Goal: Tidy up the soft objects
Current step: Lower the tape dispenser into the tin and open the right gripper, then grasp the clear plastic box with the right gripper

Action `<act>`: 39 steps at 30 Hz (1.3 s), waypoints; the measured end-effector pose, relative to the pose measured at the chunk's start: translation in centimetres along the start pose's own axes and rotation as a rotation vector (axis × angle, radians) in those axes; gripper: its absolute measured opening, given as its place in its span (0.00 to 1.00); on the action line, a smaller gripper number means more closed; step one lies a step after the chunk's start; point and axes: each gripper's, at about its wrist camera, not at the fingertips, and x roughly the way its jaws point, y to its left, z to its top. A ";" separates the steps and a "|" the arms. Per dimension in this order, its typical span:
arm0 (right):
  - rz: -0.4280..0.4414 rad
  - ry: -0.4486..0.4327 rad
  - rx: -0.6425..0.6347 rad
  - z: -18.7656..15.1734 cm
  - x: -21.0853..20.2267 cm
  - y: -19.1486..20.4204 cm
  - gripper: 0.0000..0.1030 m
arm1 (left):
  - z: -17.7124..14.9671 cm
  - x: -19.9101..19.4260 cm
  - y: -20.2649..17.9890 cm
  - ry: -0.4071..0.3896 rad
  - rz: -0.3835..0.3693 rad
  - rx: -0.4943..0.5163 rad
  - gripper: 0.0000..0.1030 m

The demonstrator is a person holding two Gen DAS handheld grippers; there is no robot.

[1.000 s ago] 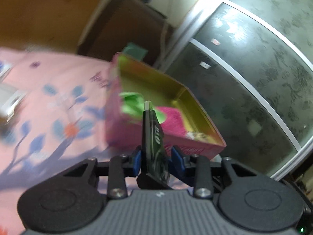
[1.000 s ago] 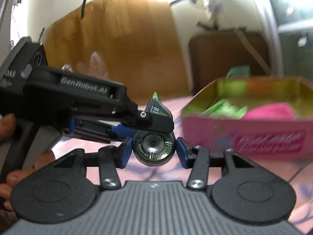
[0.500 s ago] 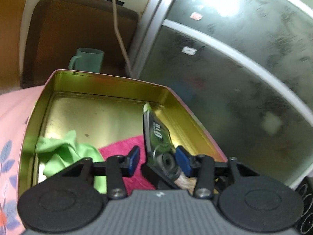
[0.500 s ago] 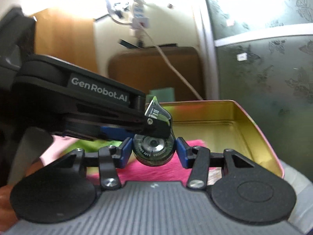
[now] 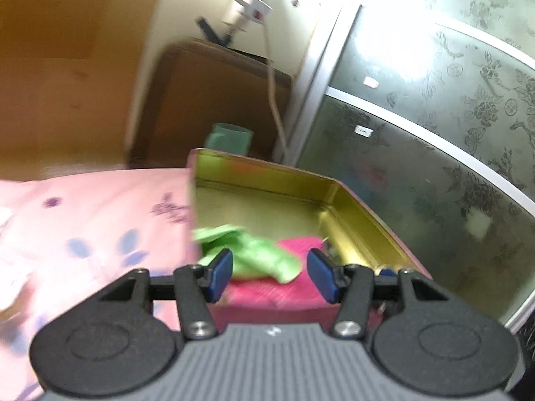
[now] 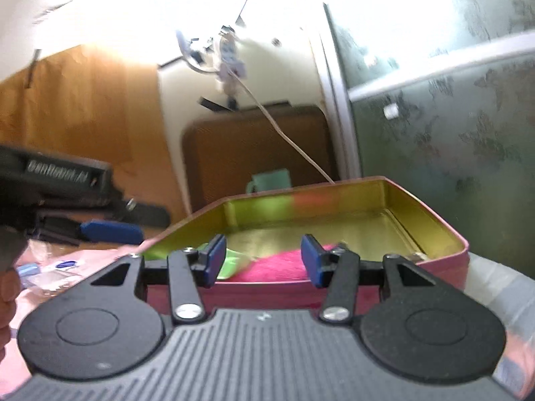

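Both tools empty, left tool (image 5: 270, 270) opening, right tool (image 6: 261, 256) parted; green cloth (image 5: 254, 250) in tin (image 5: 367, 210) appears light and limp, best pinched at a raised fold.

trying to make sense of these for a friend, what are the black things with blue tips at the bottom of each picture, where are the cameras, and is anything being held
Those are two hand-held grippers, one in each of a person's hands; no robot arm is involved. Each carries a wide-angle camera looking forward along its two blue-padded fingers, so each picture is one gripper's own view.

The left gripper has nothing between its pads, and its jaws are opening. The right gripper is also open and empty; its view shows the left one off to the side.

Both point at an open pink tin with a gold inside, resting on a pink flowered bedsheet. Inside the tin lie a green cloth and a pink cloth. A green mug stands behind the tin.
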 end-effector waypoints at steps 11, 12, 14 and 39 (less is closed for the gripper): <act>0.406 0.198 -0.116 -1.8 1.3 11.3 0.52 | -6.0 -10.4 13.1 -0.009 0.421 -0.132 0.53; 0.439 0.240 -0.122 -2.2 1.8 12.4 0.52 | -6.4 -11.0 14.6 -0.022 0.455 -0.168 0.53; 0.486 0.313 -0.150 -2.8 2.9 14.7 0.57 | -7.0 -11.9 16.9 -0.044 0.483 -0.251 0.52; 0.650 0.539 0.158 -0.5 11.3 18.8 0.15 | -8.0 -14.8 19.2 -0.228 0.338 -0.371 0.66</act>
